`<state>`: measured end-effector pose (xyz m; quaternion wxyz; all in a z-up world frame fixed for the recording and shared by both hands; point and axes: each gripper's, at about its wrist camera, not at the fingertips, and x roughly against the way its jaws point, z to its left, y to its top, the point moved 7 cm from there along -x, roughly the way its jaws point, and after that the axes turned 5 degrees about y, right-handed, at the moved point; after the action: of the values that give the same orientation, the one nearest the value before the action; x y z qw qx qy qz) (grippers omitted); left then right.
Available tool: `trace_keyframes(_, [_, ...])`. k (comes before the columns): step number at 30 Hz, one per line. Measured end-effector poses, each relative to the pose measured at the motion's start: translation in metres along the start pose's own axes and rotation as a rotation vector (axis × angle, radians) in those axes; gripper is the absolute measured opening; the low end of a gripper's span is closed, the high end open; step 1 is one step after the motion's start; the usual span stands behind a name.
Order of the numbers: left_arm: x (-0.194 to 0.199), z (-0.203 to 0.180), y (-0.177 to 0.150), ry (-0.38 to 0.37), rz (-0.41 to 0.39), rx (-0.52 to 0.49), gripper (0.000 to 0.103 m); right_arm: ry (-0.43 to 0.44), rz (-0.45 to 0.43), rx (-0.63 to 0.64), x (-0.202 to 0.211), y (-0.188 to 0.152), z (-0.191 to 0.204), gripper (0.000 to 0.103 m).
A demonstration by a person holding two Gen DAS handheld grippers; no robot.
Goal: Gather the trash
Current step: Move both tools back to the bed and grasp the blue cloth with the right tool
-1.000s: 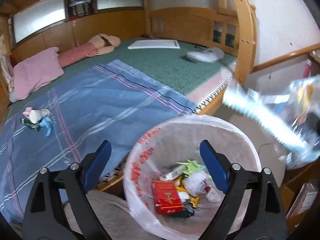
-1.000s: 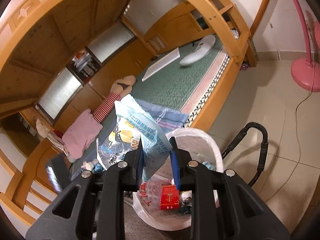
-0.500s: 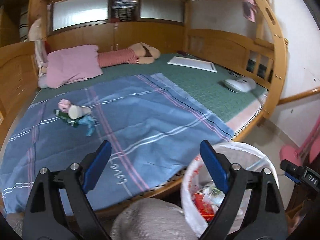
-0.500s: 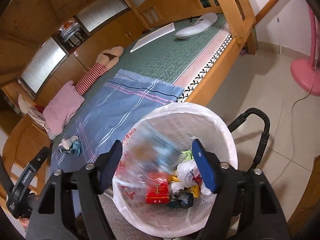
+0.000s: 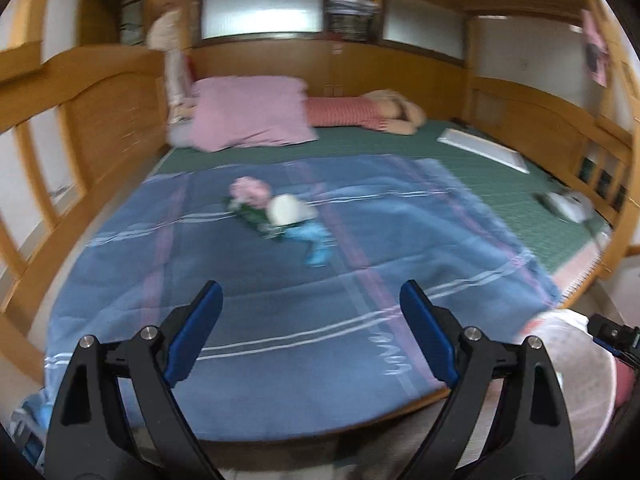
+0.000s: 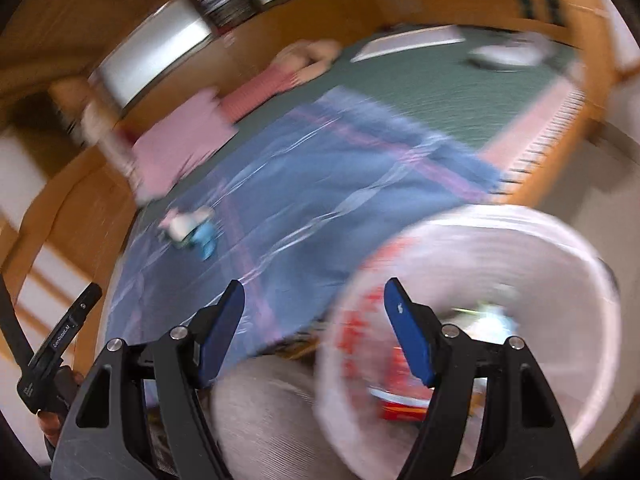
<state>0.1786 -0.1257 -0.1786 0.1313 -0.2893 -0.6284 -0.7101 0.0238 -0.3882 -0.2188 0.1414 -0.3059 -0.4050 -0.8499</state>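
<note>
We note a wooden bed frame [image 5: 100, 120] with blue blanket [image 5: 280, 300]; trash pile [image 5: 276, 216] at frame centre, lined bin [image 6: 480, 260] lower right. Left gripper [image 5: 310, 334] and right gripper [image 6: 312, 316] both gape, empty.

Pink pillow [image 5: 250, 112] beside striped bolster [image 5: 340, 112] on bed.

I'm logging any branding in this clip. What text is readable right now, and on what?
"GenRobot.AI": on the left gripper's black body, seen in the right wrist view.
Red print on the trash bag: blurred, unreadable.
White lettering on the blue blanket: too smeared to read.
Red box in the bag: unreadable.
</note>
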Motion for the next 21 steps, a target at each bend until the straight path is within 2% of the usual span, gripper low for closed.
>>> trace_keyframes(6, [-0.021, 0.073, -0.008, 0.124, 0.039, 0.073, 0.094, 0.111, 0.165, 0.16, -0.11, 0.01, 0.09, 0.072])
trace_keyframes(10, [-0.031, 0.119, -0.01, 0.188, 0.054, 0.133, 0.094, 0.144, 0.234, 0.265, -0.174, 0.016, 0.137, 0.072])
trace_keyframes(15, [-0.039, 0.165, -0.014, 0.245, 0.062, 0.191, 0.094, 0.114, 0.306, 0.367, -0.261, 0.027, 0.178, 0.072])
trace_keyframes(21, [-0.054, 0.201, -0.026, 0.286, 0.098, 0.24, 0.094, 0.06, 0.358, 0.428, -0.339, 0.036, 0.19, 0.072])
